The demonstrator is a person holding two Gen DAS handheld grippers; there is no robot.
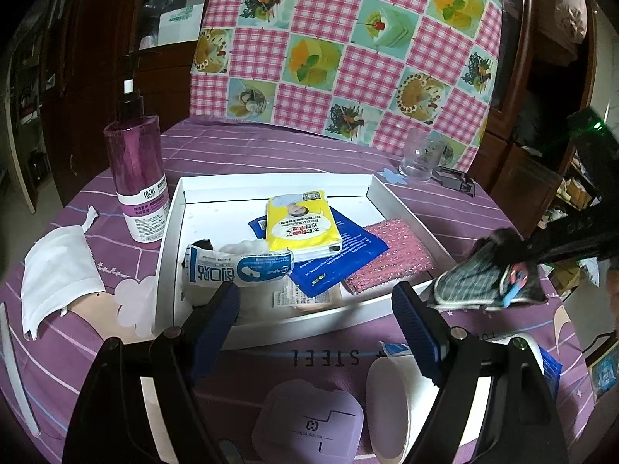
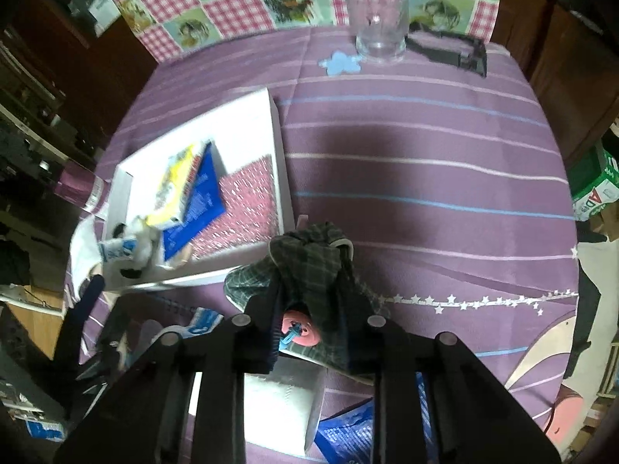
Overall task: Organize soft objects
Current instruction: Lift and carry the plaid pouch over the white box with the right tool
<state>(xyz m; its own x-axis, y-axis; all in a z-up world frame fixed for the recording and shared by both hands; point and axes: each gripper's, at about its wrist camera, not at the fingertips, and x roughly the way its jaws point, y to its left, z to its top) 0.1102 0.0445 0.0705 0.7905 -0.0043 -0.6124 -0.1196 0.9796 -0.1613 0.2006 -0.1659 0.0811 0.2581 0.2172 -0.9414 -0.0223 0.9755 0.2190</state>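
Two grippers are in play, and only one is loaded. The right gripper (image 2: 309, 321) has its jaws closed on a bunched plaid cloth (image 2: 309, 266) with a pink button, holding it just off the near right corner of the white tray (image 1: 172, 232), above the purple tablecloth (image 2: 425, 193). The left gripper (image 1: 315, 309) hangs wide open and empty over the tray's near rim.

Already in the tray lie a yellow tissue pack (image 1: 301, 224), a blue sachet (image 1: 348, 251), a pink sponge cloth (image 1: 390, 255) and a plaster packet (image 1: 240, 266) (cotton wool beside it). A face mask (image 1: 54, 270) lies outside on the left, well apart from the tray.

The step in hand looks like carrying the cloth over the rim. Doing it well probably means lifting high enough that the trailing folds clear the tray wall, going to the bare far right corner, and releasing low so the cloth does not spill onto the sponge cloth.
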